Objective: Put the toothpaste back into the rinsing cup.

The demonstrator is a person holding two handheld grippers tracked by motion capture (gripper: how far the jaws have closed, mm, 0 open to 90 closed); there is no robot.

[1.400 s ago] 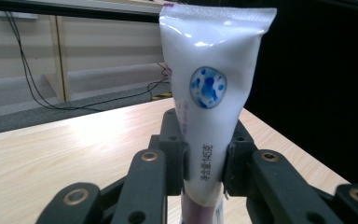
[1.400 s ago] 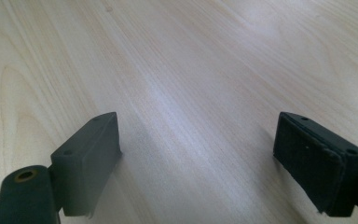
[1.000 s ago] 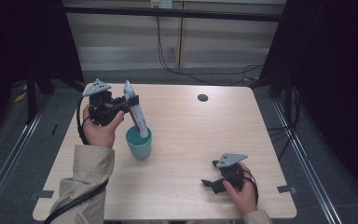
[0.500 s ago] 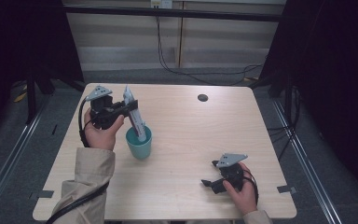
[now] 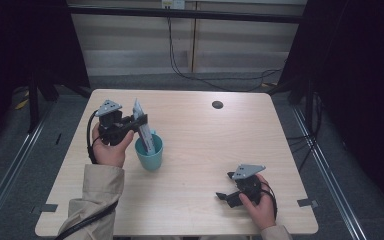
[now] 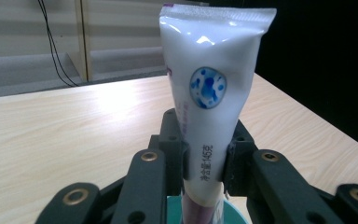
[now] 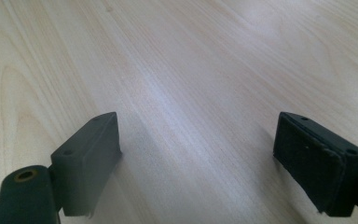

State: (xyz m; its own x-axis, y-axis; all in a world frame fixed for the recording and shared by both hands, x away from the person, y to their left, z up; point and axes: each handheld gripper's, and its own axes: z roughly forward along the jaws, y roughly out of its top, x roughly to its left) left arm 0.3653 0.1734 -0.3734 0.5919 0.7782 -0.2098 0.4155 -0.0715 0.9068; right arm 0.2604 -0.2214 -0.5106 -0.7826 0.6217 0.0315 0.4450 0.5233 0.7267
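A white toothpaste tube (image 5: 143,126) (image 6: 209,98) with a blue round mark stands tilted, its lower end inside a teal cup (image 5: 149,152) (image 6: 205,210) on the left half of the wooden table (image 5: 205,145). My left gripper (image 5: 136,124) (image 6: 204,154) is shut on the tube's middle, just above the cup's rim. Near the table's front right corner, my right gripper (image 5: 225,196) (image 7: 196,154) rests low over bare wood, open, with nothing between its jaws.
A small dark round hole (image 5: 217,104) sits near the table's far edge. Cables (image 5: 195,70) hang behind the table against a pale wall. Dark curtains flank both sides, and metal floor rails (image 5: 10,165) run along the table.
The left gripper and the tube have sunk slightly, bringing the tube deeper into the cup. The right gripper has stayed still.
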